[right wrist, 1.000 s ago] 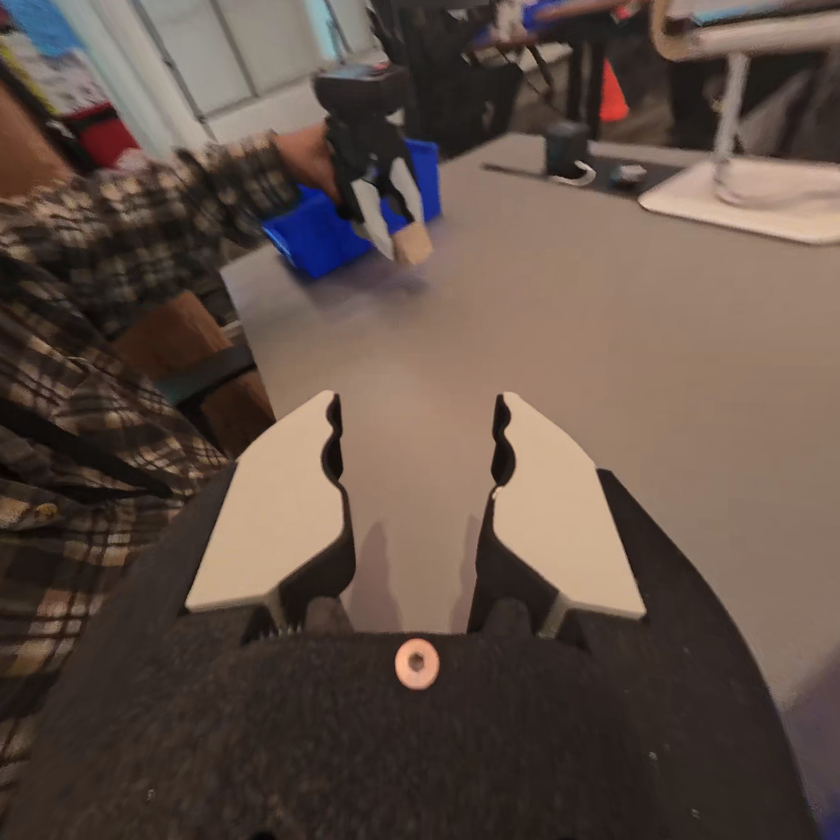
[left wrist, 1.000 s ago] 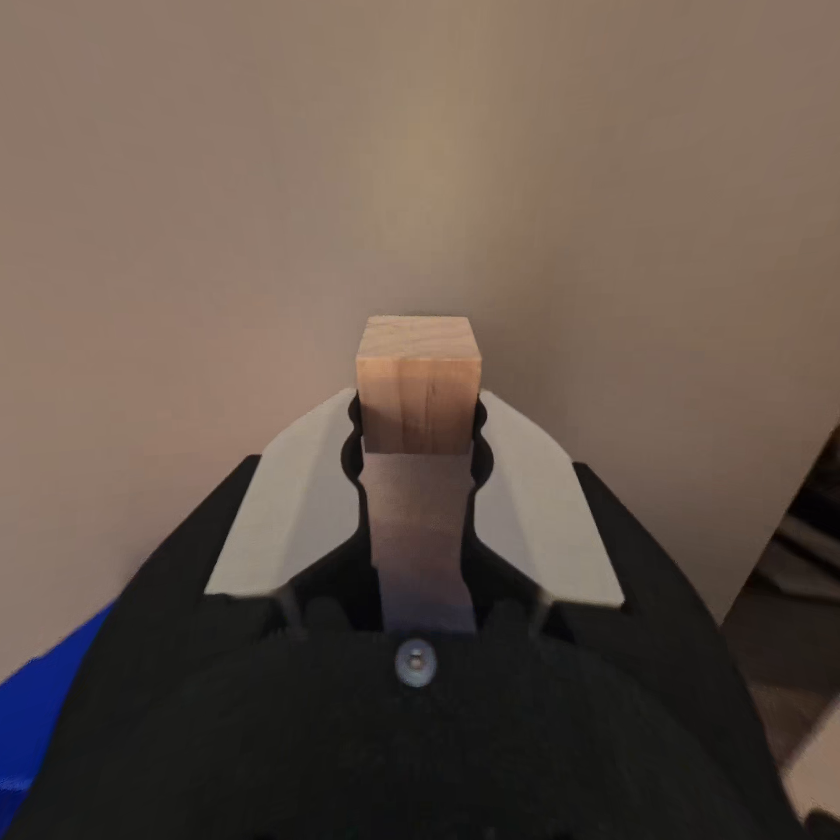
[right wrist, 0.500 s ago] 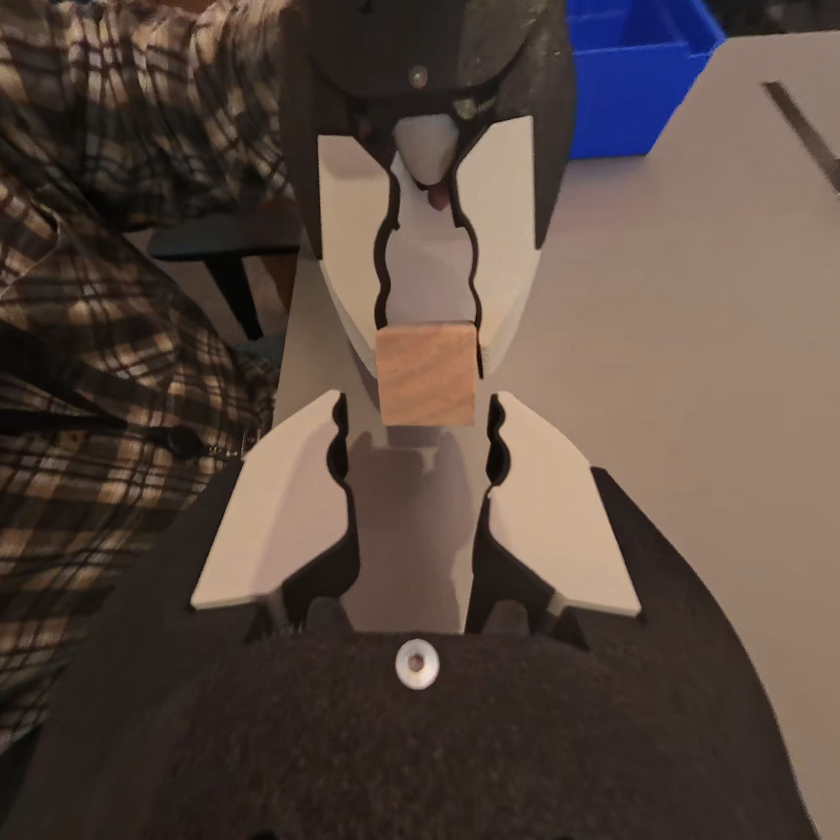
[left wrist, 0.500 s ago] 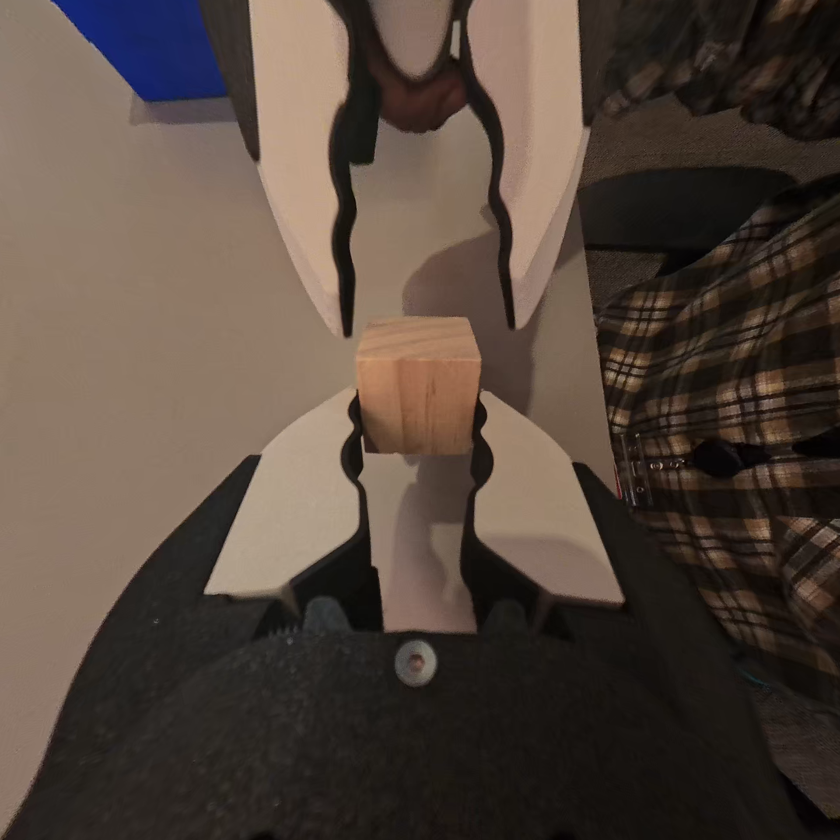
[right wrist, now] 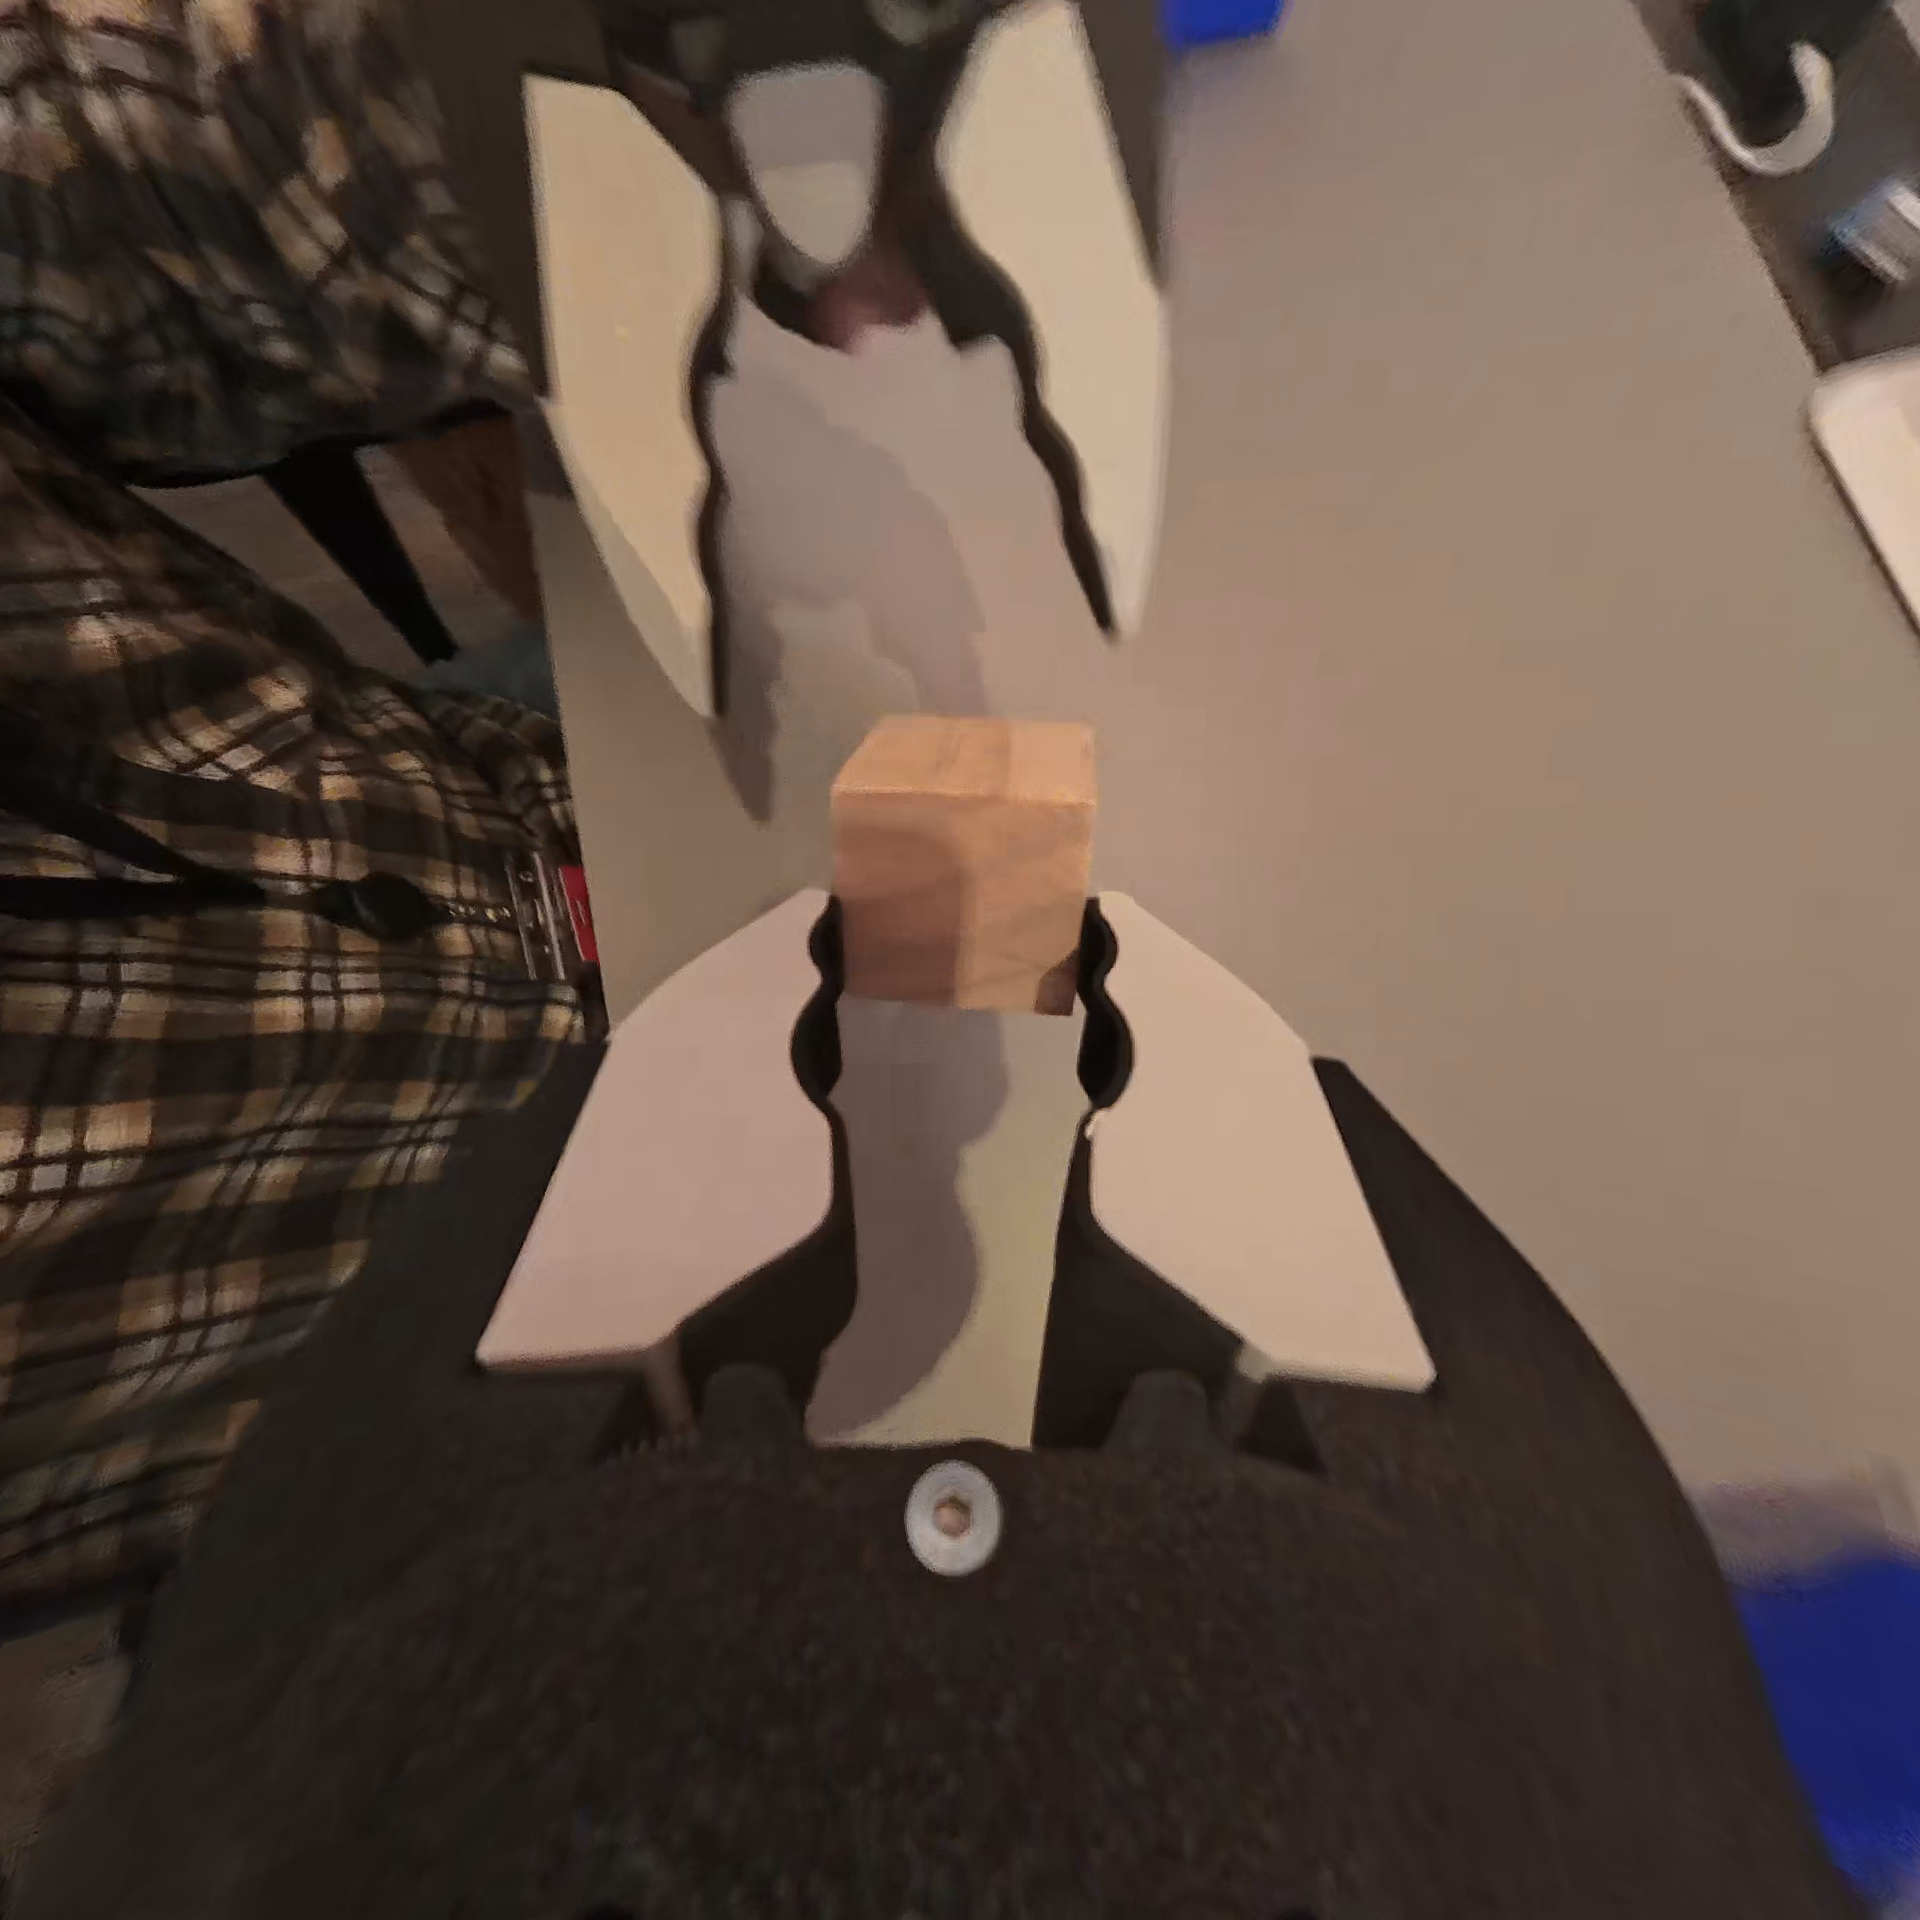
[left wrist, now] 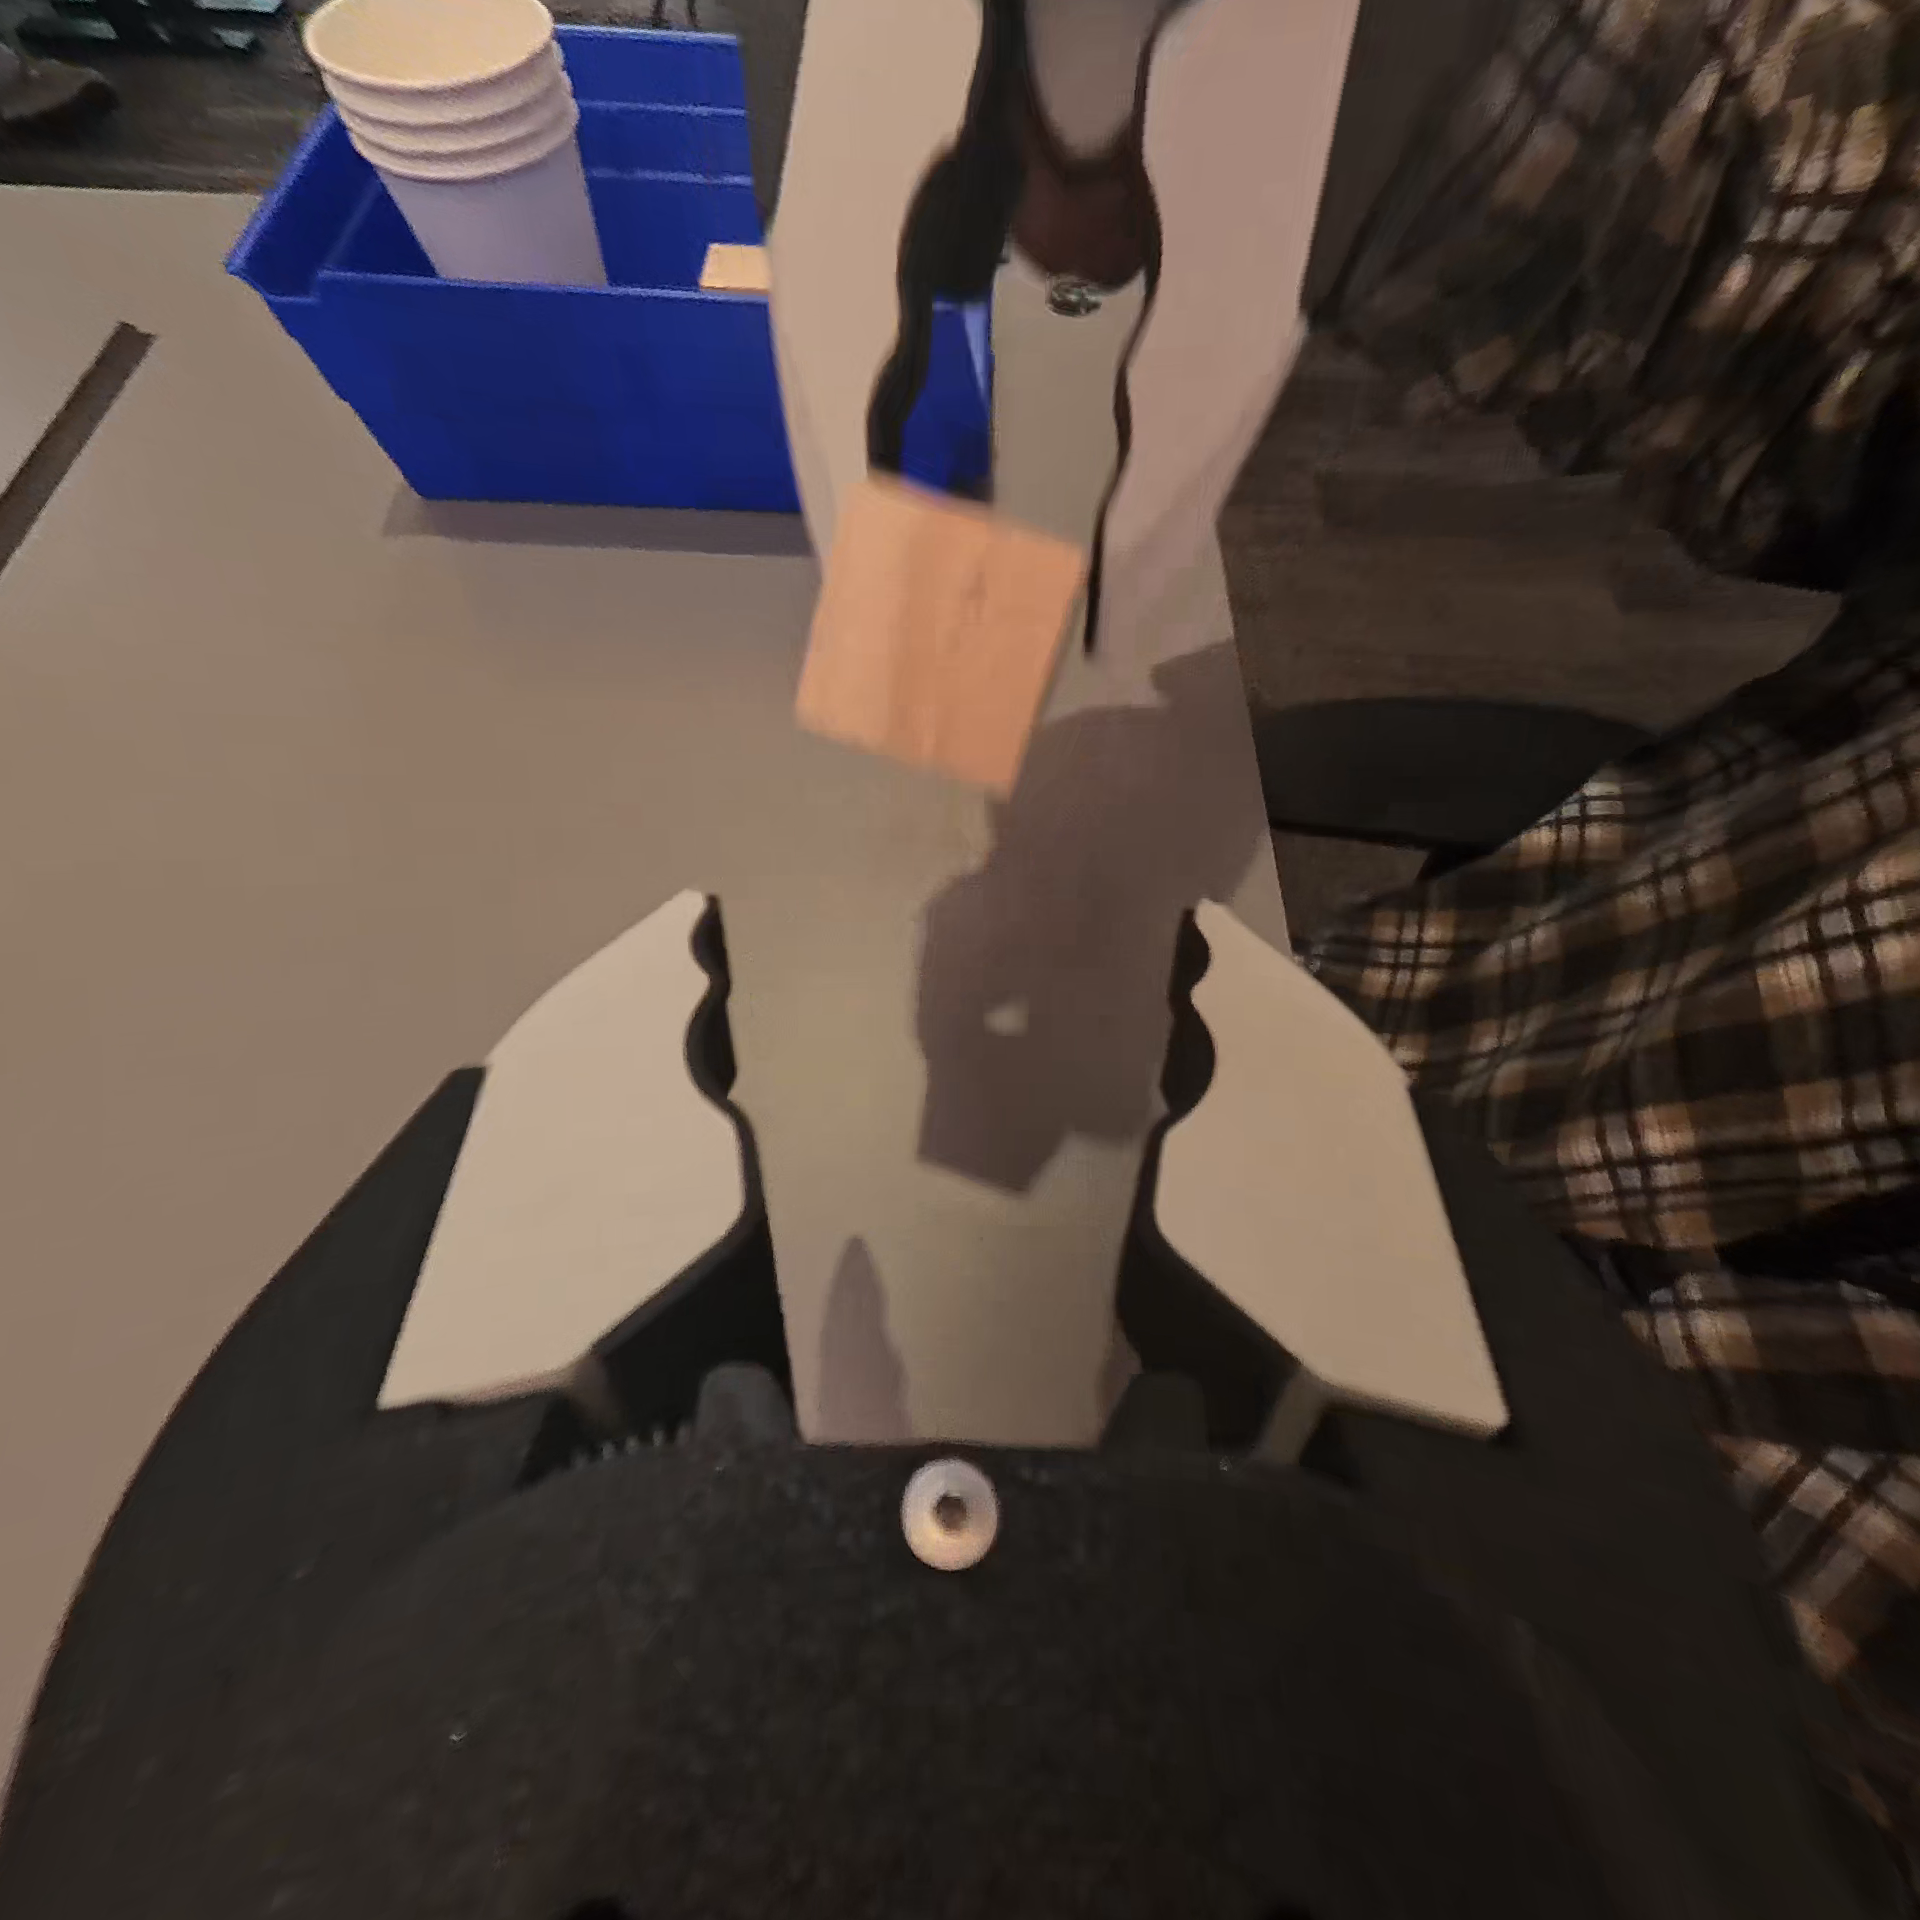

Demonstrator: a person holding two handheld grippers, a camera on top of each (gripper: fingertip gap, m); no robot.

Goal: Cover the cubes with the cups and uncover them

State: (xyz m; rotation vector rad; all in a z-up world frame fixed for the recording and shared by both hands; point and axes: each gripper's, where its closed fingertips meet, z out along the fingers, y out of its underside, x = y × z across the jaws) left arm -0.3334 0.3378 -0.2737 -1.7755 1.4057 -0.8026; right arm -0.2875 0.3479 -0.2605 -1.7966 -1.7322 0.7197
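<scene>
A wooden cube [right wrist: 961,862] is held between the fingertips of my right gripper [right wrist: 961,914], a little above the grey table [right wrist: 1455,727]. My left gripper [right wrist: 904,665] faces it just beyond the cube, open and empty. In the left wrist view my left gripper [left wrist: 951,914] is open with nothing between its fingers, and the right gripper [left wrist: 966,582] hangs opposite, shut on the tilted cube [left wrist: 940,634]. A stack of white paper cups [left wrist: 468,145] stands in a blue bin [left wrist: 582,395] at the back. A second wooden cube [left wrist: 736,268] lies in that bin.
A person in a plaid shirt [left wrist: 1610,1039] sits at the table's edge, right in the left wrist view and left in the right wrist view [right wrist: 208,935]. A white tray corner [right wrist: 1870,468] and a dark device with a white cable [right wrist: 1766,104] lie far right.
The cube has passed from my left gripper to my right one. The right gripper has shut on it. The left gripper has opened and drawn back a little.
</scene>
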